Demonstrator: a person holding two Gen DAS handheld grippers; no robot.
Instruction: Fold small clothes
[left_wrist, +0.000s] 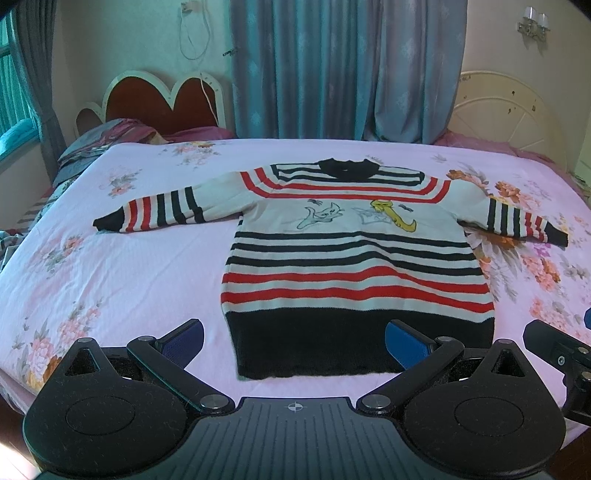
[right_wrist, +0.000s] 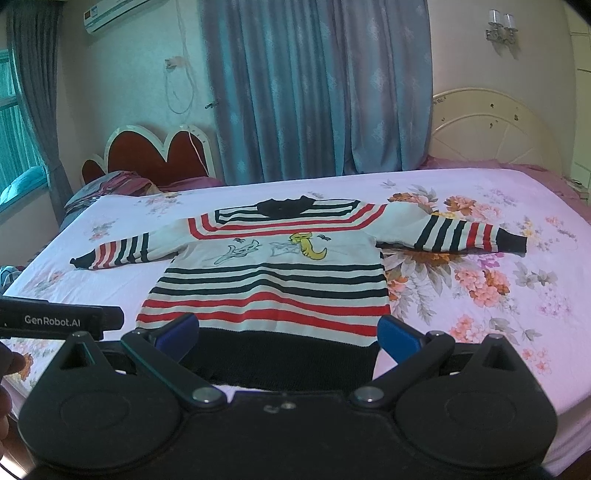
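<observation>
**Sweater flat on the bed, both grippers spread at its hem**

Just ahead of the left gripper (left_wrist: 293, 341), its blue fingers (left_wrist: 404, 345) stand wide apart, holding nothing, with the sweater (left_wrist: 351, 254) and its black hem between them. Only this view shows the right gripper's edge at far right. The right gripper (right_wrist: 288, 334) is likewise spread and empty, its fingers (right_wrist: 397, 338) flanking the hem; its view alone shows the left gripper's labelled body at left and an air conditioner (right_wrist: 110, 14) high up. Both point level toward the sweater, which lies face up, sleeves out, on the floral bed (left_wrist: 110, 258). Beyond hang curtains (left_wrist: 332, 66).
</observation>
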